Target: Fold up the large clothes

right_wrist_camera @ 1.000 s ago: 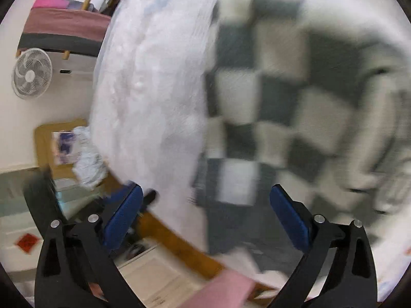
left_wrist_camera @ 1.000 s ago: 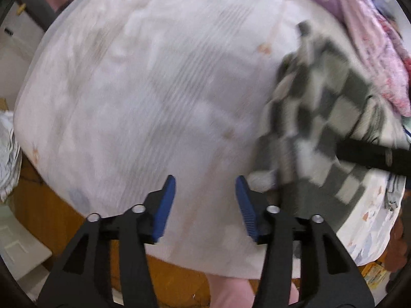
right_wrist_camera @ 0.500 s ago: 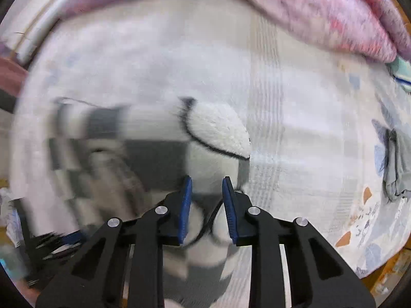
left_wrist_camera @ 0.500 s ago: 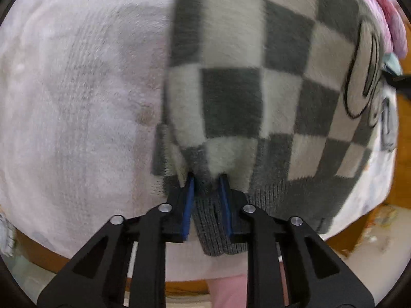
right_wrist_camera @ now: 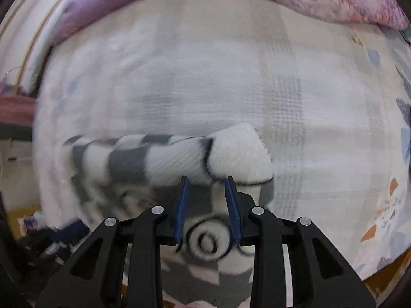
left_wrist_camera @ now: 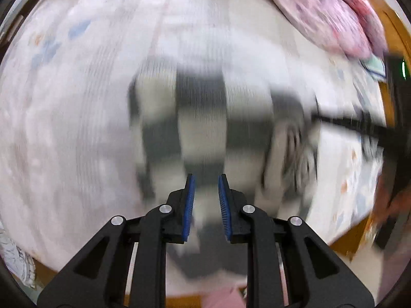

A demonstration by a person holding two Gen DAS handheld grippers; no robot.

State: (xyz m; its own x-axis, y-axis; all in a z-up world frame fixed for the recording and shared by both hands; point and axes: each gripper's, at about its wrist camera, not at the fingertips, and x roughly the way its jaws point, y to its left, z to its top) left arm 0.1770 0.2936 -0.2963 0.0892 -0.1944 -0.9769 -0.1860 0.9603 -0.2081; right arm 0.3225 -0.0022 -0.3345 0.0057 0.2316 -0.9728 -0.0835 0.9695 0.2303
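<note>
Sweater (left_wrist_camera: 203,133), checkered grey and white, lies on the bed (left_wrist_camera: 77,102). Both tongs, left (left_wrist_camera: 205,197) and right (right_wrist_camera: 208,202), have just closed and now grasp its edge, ready to start folding.

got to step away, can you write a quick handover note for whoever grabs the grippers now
Left gripper: jaws just closed on the checkered sweater, fabric pinched between the pads.
Right gripper: also clamped on the sweater, near its white patch; jaws eased open slightly.
Sweater is bunched on the bed, both hands gripping it.
Done: both grips taken.
Left: spread it flat, then fold.
</note>
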